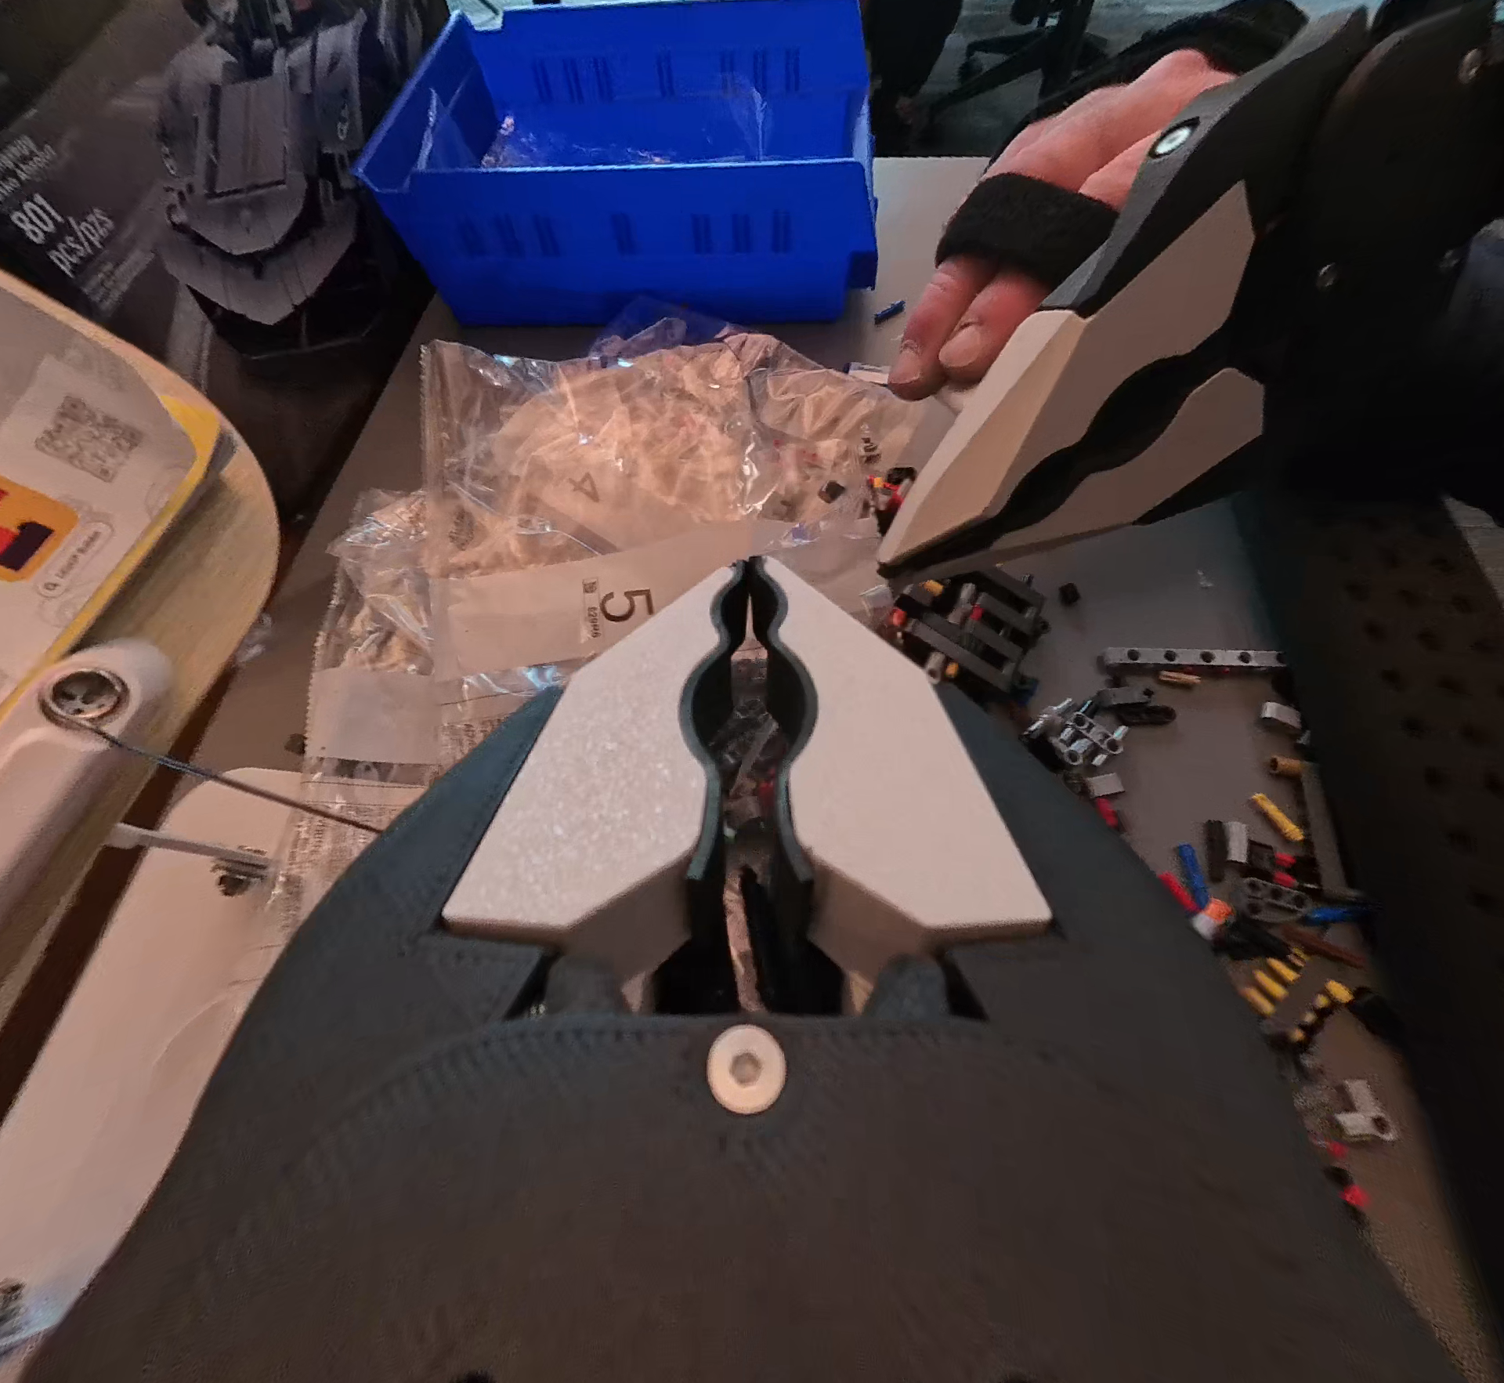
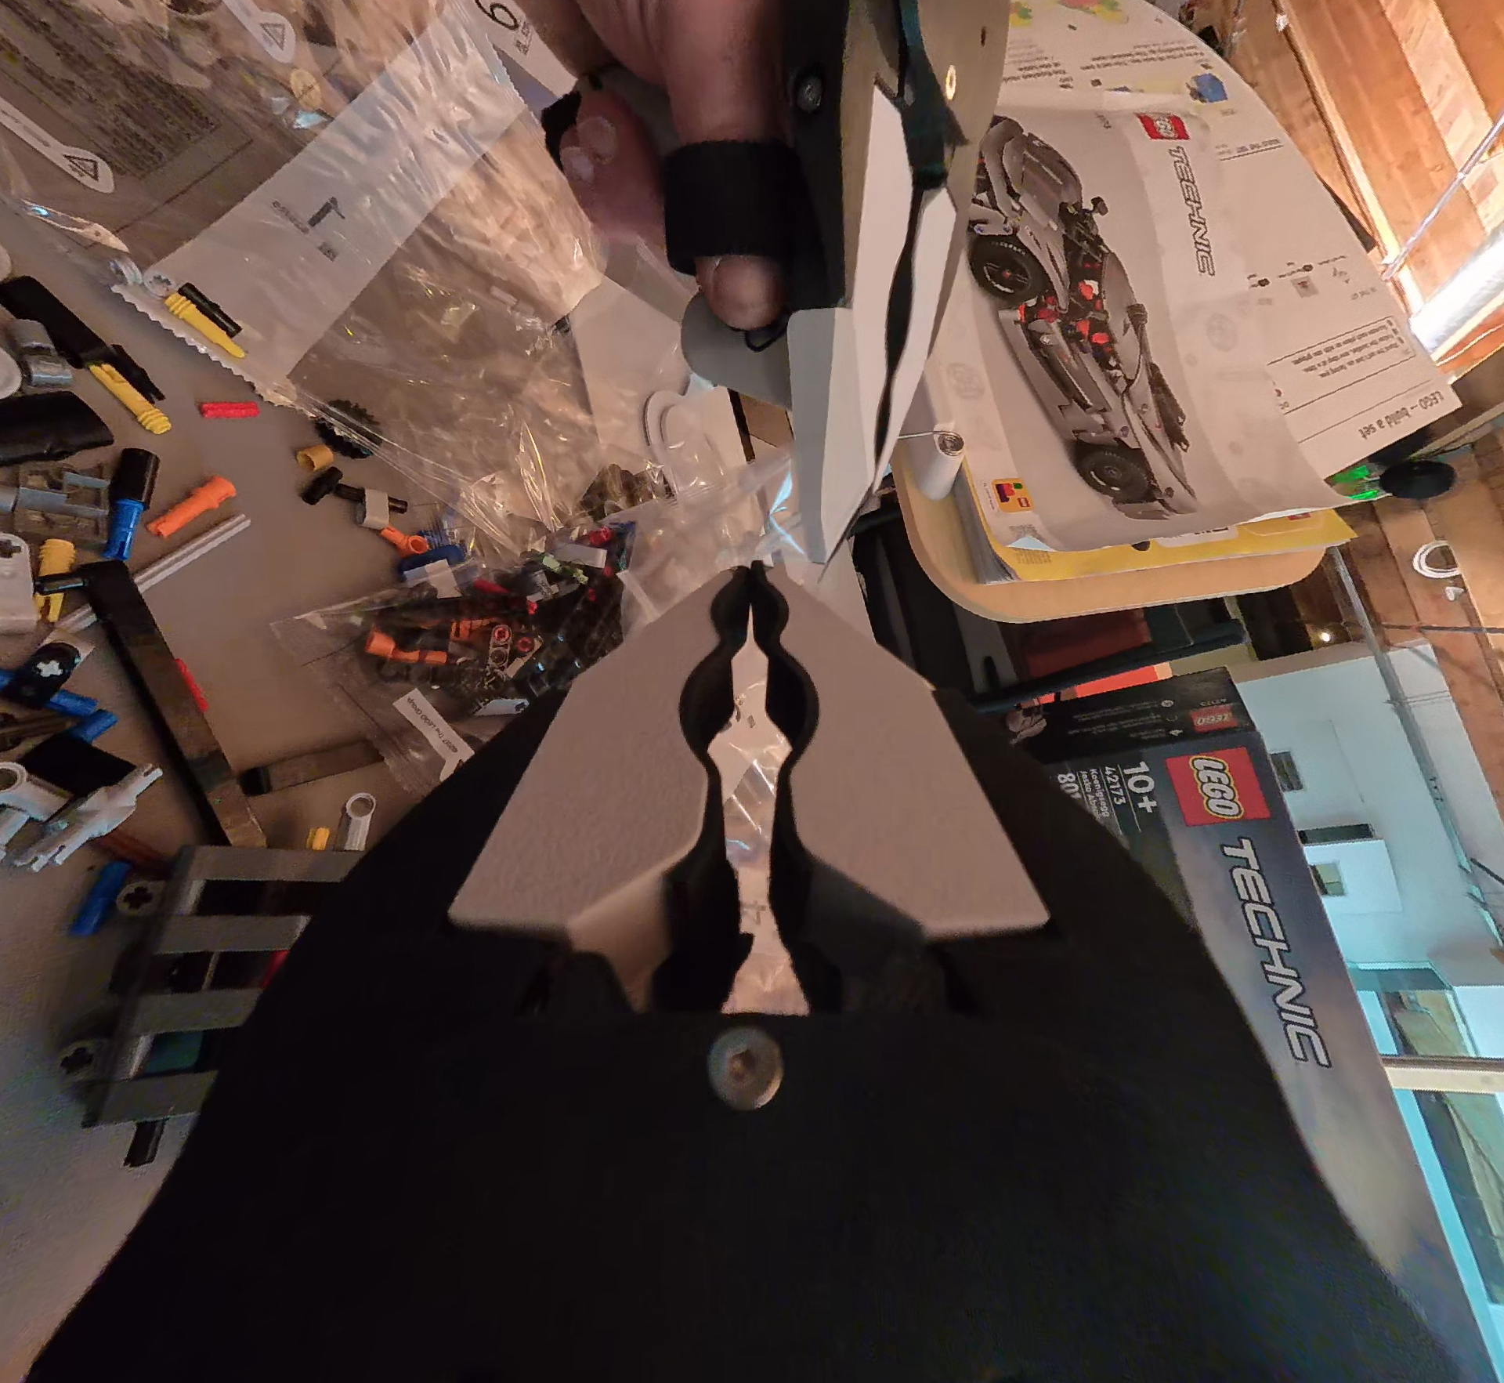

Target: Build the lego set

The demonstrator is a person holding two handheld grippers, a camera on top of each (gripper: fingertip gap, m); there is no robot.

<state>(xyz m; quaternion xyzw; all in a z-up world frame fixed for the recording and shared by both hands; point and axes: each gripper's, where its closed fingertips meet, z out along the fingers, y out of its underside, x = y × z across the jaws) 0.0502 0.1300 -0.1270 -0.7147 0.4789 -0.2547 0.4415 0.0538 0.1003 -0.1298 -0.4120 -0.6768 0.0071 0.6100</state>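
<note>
My left gripper (image 1: 747,569) is shut, and a small clear bag of dark, red and orange parts (image 1: 749,758) shows through the gap between its fingers. My right gripper (image 2: 753,570) is shut on the same bag (image 2: 488,636) at its clear edge. The two tips nearly meet: the right gripper (image 1: 885,570) shows in the left wrist view and the left gripper (image 2: 826,558) in the right wrist view. A partly built dark grey frame (image 1: 977,627) lies under the right gripper and also shows in the right wrist view (image 2: 187,1002).
Larger numbered clear bags (image 1: 618,448) lie on the grey table before a blue bin (image 1: 651,204). Loose pins and beams (image 1: 1253,896) are scattered at the right. An instruction booklet (image 2: 1139,286) lies on a round wooden stand (image 2: 1099,587), with the set's box (image 2: 1221,815) beside it. The tips of both grippers are at nearly the same place.
</note>
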